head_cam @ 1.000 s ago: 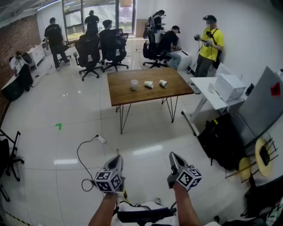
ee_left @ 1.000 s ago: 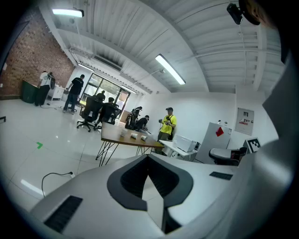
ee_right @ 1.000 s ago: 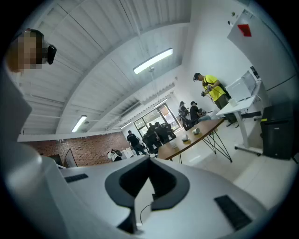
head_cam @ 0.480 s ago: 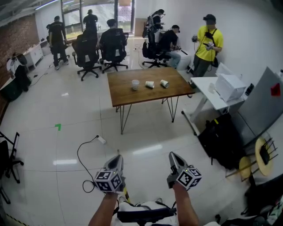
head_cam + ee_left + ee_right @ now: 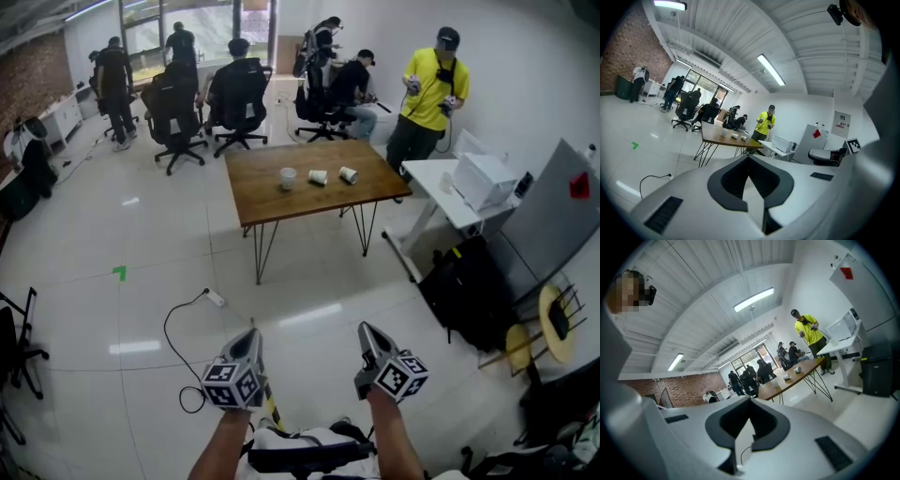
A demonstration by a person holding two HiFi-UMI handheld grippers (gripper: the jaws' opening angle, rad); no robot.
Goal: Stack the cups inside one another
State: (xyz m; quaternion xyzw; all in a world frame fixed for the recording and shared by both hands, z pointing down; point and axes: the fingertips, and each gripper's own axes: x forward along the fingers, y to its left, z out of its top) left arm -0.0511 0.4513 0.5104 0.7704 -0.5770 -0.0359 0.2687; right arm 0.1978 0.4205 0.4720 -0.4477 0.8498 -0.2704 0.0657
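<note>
Three white paper cups lie far ahead on a wooden table (image 5: pixel 309 197): one upright cup (image 5: pixel 288 178) and two cups on their sides (image 5: pixel 318 177) (image 5: pixel 348 175). Both grippers hang over the floor near my body, well short of the table. My left gripper (image 5: pixel 251 334) and right gripper (image 5: pixel 366 330) are shut and hold nothing. In the left gripper view the jaws meet at the tips (image 5: pixel 749 157), with the table (image 5: pixel 723 140) small beyond them. In the right gripper view the shut jaws (image 5: pixel 751 400) point toward the table (image 5: pixel 792 379) and its cups (image 5: pixel 787 377).
A white power cable (image 5: pixel 183 328) and plug lie on the tiled floor ahead on the left. A white desk (image 5: pixel 450 202) with a box, black bags (image 5: pixel 469 295) and a grey panel stand on the right. Office chairs (image 5: pixel 173 112) and several people are behind the table.
The table and room have drawn slightly nearer and shifted in the head view as I walk forward. Both grippers keep their place in the frame and stay shut. People at the back moved.
</note>
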